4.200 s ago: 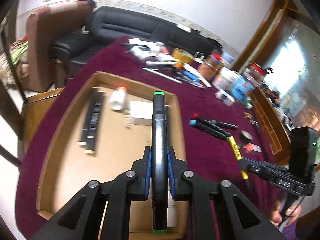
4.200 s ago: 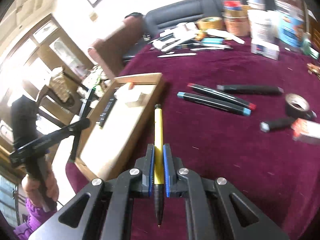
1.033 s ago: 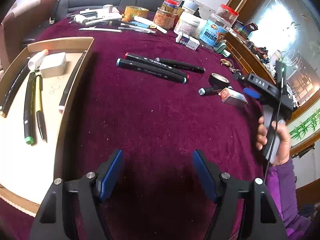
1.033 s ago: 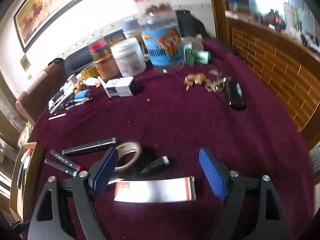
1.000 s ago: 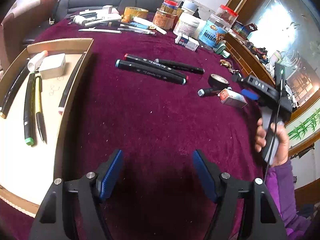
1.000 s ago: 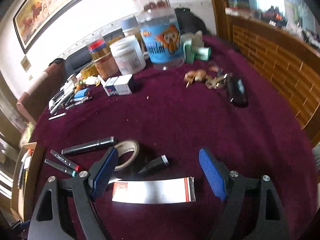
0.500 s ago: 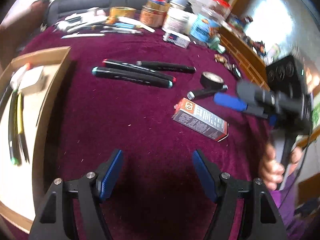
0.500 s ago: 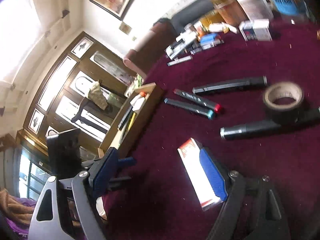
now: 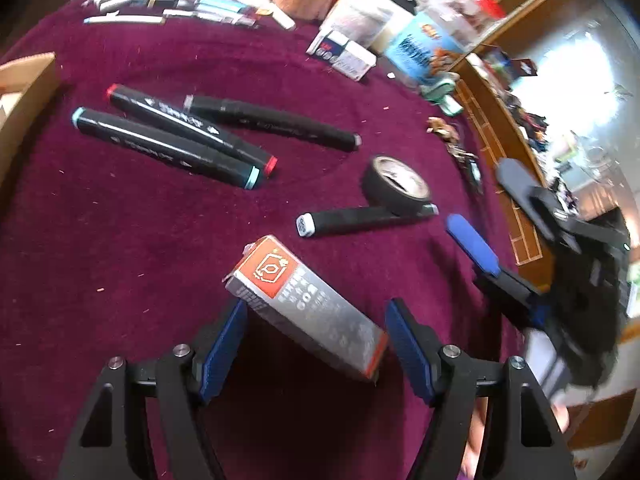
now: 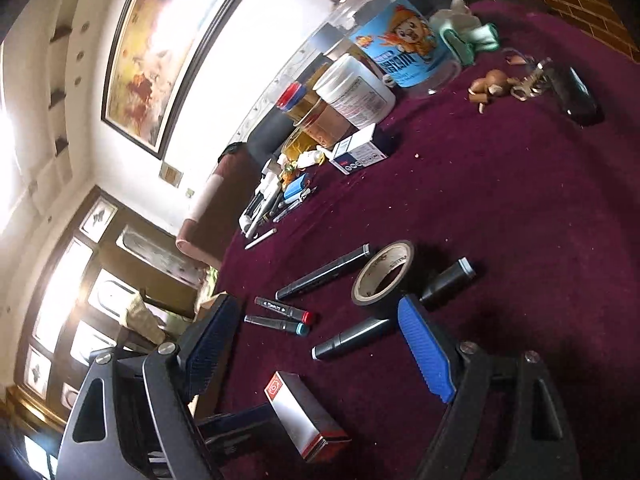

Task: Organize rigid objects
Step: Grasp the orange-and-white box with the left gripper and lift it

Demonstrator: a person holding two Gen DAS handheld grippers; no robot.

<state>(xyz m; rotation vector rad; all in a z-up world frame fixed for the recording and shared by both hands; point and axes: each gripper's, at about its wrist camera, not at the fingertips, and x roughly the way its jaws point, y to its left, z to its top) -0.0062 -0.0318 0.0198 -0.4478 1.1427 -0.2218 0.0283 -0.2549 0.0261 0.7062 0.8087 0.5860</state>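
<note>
straddling a small grey carton with an orange-red end (image 9: 304,304), the left gripper (image 9: 316,340) has its 2 blue pads spread wide; the carton lies slantwise on the maroon cloth (image 9: 120,240) between them, and neither pad presses on it. it is close to the left pad at its near corner, though whether they touch cannot be told. the same carton shows low in the right wrist view (image 10: 304,420), with the left gripper's dark finger beside it.

the right gripper (image 10: 320,344) is likewise released, jaws wide with nothing clamped; in the left wrist view it sits at the right edge (image 9: 488,216), blurred, its blue pad above the cloth.

just beyond the carton lies a short black marker with a pale cap (image 9: 360,220), touching a roll of black tape (image 9: 396,186) that lies flat behind it. to the left, 2 long black markers lie side by side and touching: one with teal ends (image 9: 164,148), one with red ends (image 9: 188,128). a 3rd black marker with grey ends (image 9: 272,122) lies just behind them.

at the far left edge is a corner of a cardboard tray (image 9: 28,88), well apart from the carton.

farther back stand a small white and blue box (image 9: 344,54), a white tub (image 10: 352,92), a clear jar with a blue cartoon label (image 10: 404,52) and a scatter of pens (image 9: 172,4). keys with a brown charm (image 10: 504,84) lie toward the far right.
</note>
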